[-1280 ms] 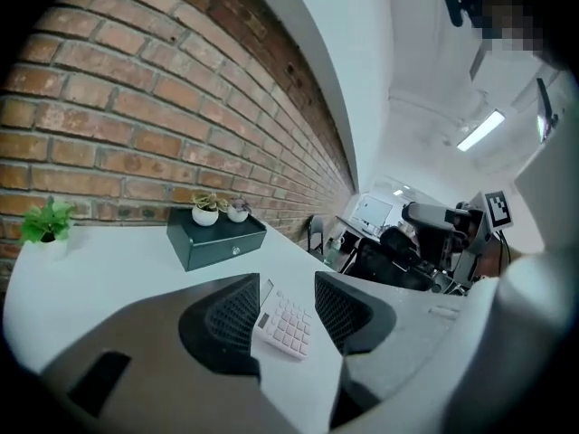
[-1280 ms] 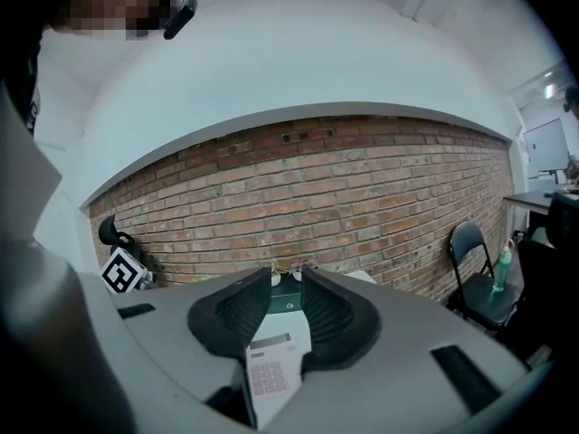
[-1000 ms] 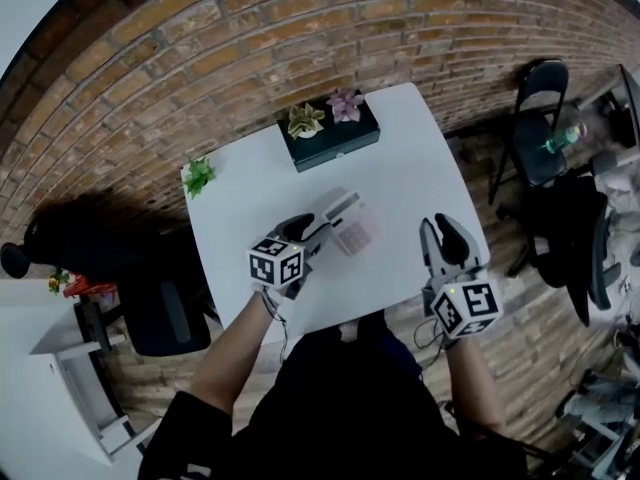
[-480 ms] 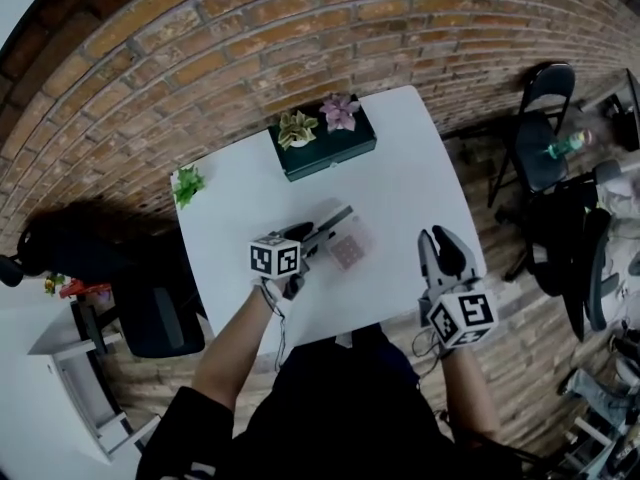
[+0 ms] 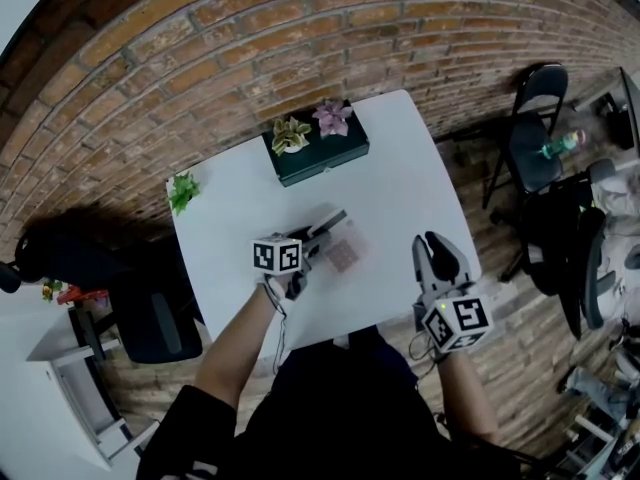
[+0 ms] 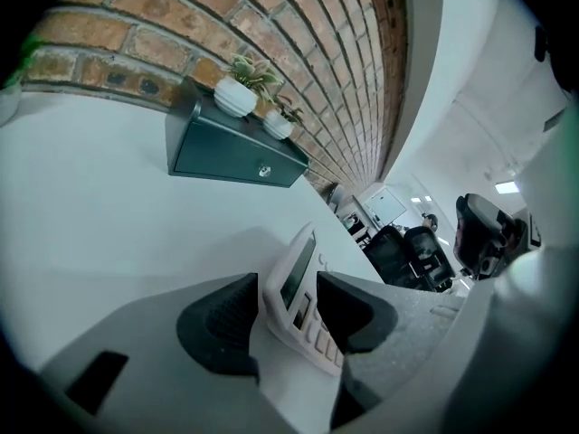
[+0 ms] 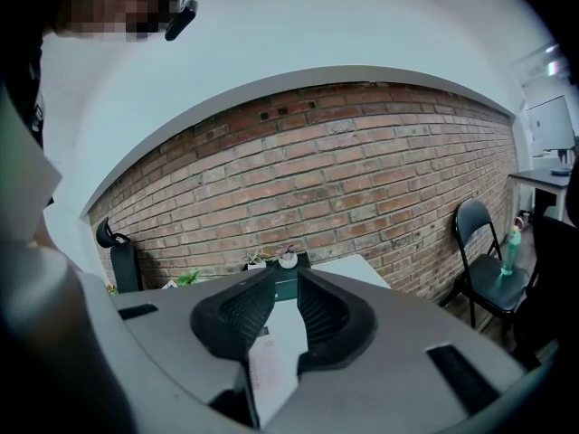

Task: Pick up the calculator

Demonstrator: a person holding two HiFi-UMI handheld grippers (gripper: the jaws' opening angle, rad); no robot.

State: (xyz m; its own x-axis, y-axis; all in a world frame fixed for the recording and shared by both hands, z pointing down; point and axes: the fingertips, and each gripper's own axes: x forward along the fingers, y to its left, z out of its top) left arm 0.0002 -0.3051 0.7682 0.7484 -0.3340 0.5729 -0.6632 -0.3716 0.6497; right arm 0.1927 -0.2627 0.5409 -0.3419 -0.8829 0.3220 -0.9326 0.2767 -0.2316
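The calculator [image 5: 342, 256] is white with pinkish keys, near the middle of the white table [image 5: 400, 178]. My left gripper [image 5: 318, 240] reaches in from its left and is shut on it. In the left gripper view the calculator [image 6: 306, 319] stands on edge, screen to the right, between the left gripper's [image 6: 288, 283] two dark pads, just above the tabletop. My right gripper [image 5: 436, 248] hovers at the table's right front corner, apart from the calculator. In its own view the right gripper's [image 7: 286, 287] jaws are closing, a gap remains, and nothing is gripped.
A dark green box [image 5: 315, 153] with two small potted plants stands at the table's far edge. A small green plant [image 5: 182, 190] sits at the far left corner. A folding chair [image 5: 530, 128] stands to the right, a black chair [image 5: 150, 318] to the left, a brick wall behind.
My left gripper has sunk toward the table with the calculator in it and rolled a little. The right gripper has stayed near the corner and its jaws have narrowed.
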